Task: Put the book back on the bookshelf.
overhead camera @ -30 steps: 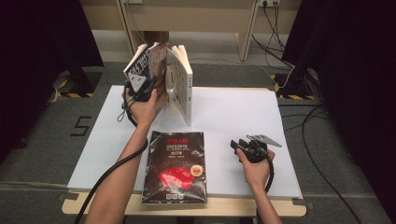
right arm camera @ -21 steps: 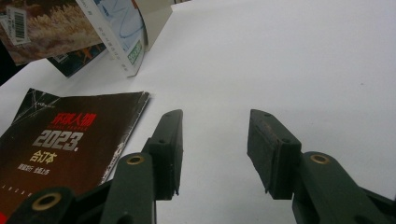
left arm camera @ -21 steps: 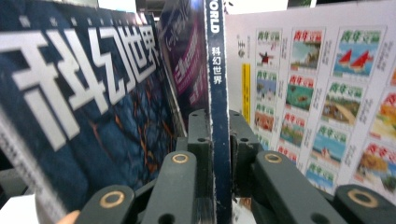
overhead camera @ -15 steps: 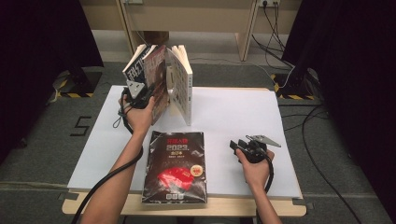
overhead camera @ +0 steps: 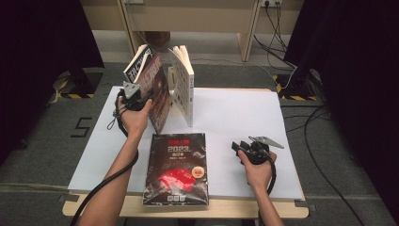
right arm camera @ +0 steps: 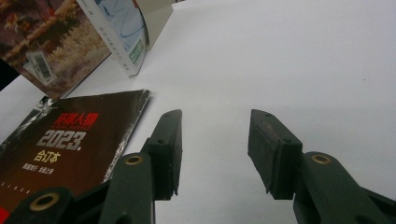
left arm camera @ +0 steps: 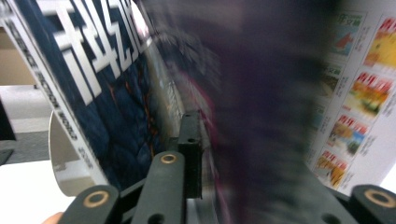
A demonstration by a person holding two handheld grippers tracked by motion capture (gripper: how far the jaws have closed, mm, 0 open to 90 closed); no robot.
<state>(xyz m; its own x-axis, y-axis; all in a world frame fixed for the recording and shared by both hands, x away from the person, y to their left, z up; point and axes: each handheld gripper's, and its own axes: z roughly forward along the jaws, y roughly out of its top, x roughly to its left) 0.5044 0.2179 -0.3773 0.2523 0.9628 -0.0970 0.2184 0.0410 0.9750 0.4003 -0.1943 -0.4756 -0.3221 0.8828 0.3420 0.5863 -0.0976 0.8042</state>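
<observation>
Three books stand in a leaning row at the table's back left: a blue-covered one, a dark red magazine and a white one. My left gripper reaches into the row from the left. In the left gripper view the blue cover lies left of its jaws. The magazine is a blur between them and hides the right jaw. These jaws have just been opening, and the left pad stands just off the magazine. A black "2023" book lies flat at the front. My right gripper rests open beside it, over bare table.
The white tabletop has free room at its middle and right. The right gripper sits near the front edge, its cable trailing back along the forearm. Dark curtains and floor cables surround the table.
My left hand has shifted slightly left and nearer along the row, and its jaws have spread. The dark red magazine now leans more loosely. The right hand has kept still.
</observation>
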